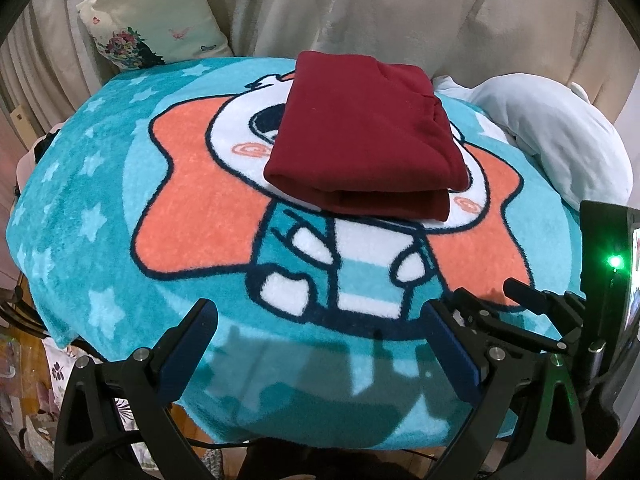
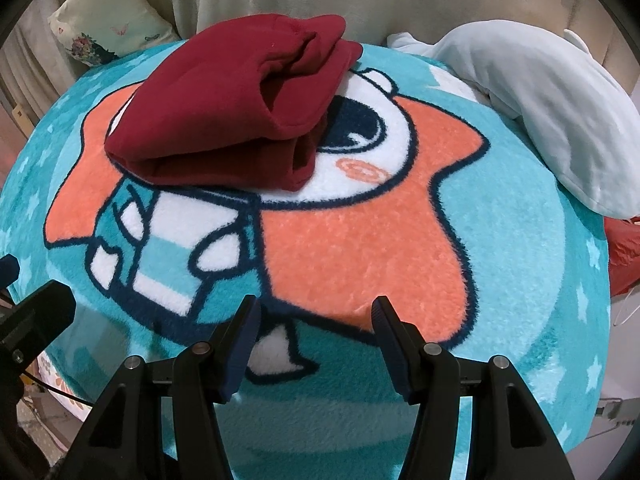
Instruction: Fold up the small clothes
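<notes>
the dark red fleece garment lies folded in a thick bundle toward the far edge of the teal cartoon-print blanket. the left hand-held gripper and right hand-held gripper hover near the blanket's near edge, jaws spread and empty. this fold looks finished; next likely means reaching the pale white garment at the far right corner.

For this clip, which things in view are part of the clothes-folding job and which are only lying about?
Part of the job:
- dark red fleece garment, folded on the turquoise cartoon blanket
- pale blue-white soft garment, bunched at the blanket's far right edge, likely unfolded
- left gripper and right gripper, both open, holding nothing

Lying about:
- cream floral pillow
- red plastic bag
</notes>
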A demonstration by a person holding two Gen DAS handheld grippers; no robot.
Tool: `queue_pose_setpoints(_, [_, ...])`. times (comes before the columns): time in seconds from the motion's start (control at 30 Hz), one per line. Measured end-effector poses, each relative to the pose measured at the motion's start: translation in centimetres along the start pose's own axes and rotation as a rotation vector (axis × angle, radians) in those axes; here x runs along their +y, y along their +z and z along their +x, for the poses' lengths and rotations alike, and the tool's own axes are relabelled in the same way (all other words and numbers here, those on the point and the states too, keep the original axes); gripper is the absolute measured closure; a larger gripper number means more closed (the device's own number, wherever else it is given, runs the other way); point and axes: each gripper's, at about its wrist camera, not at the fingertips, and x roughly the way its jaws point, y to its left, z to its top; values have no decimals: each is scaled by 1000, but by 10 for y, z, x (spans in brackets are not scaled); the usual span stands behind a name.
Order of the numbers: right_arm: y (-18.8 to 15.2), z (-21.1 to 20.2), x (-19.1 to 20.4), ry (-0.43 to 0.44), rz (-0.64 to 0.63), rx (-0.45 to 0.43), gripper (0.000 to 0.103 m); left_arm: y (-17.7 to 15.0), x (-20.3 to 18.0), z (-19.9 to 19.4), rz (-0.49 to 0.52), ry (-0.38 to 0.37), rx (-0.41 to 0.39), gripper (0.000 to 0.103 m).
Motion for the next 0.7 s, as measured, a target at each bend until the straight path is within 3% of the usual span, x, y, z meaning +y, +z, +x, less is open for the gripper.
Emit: queue_pose_setpoints(0.7, [-1,-3,4,-2,-18,-12,41,-1,0,-2,0,-16,6,2])
